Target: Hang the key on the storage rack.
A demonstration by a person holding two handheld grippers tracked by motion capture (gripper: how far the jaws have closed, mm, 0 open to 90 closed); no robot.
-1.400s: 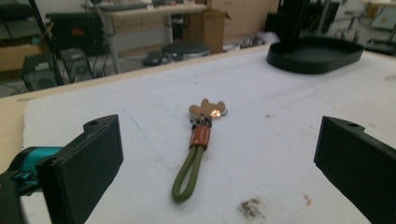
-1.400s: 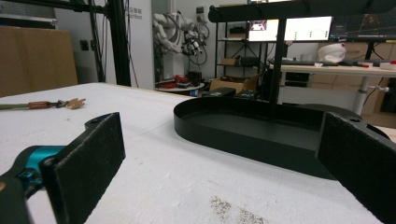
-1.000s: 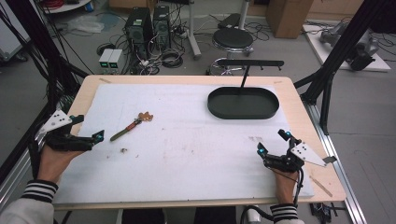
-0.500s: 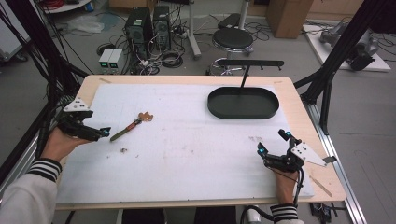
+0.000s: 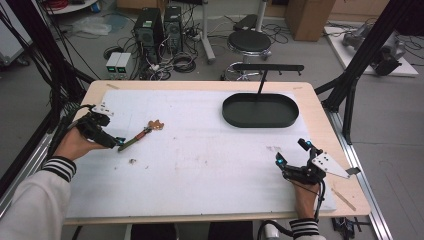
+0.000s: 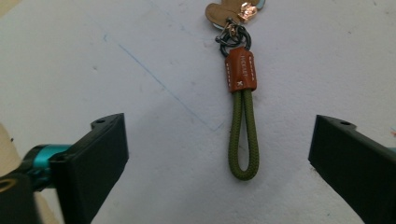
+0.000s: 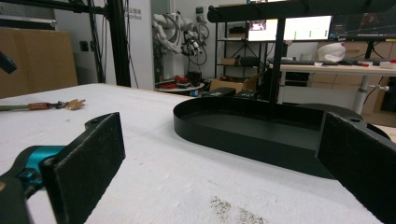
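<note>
A keychain (image 5: 142,134) lies on the white mat at the left: an olive cord loop (image 6: 243,135), a brown leather tab, a ring and a small charm. My left gripper (image 5: 119,142) sits right at the loop's near end. Its jaws have just been closing a little, but in the left gripper view (image 6: 219,140) they still stand wide on both sides of the cord, touching nothing. My right gripper (image 5: 291,152) rests open near the front right of the mat, with nothing between its jaws (image 7: 219,140). The keychain (image 7: 42,106) also lies far off to its left.
A black oval tray (image 5: 260,123) sits at the back right, its wall (image 7: 243,140) straight ahead of the right gripper. A black post with a crossbar (image 5: 267,67) rises from it. A small crumb (image 5: 132,161) lies near the keychain. The wooden table edge (image 5: 345,150) runs along the right.
My left hand has moved right across the mat, up to the keychain's cord end. The right hand and the keychain have stayed put.
</note>
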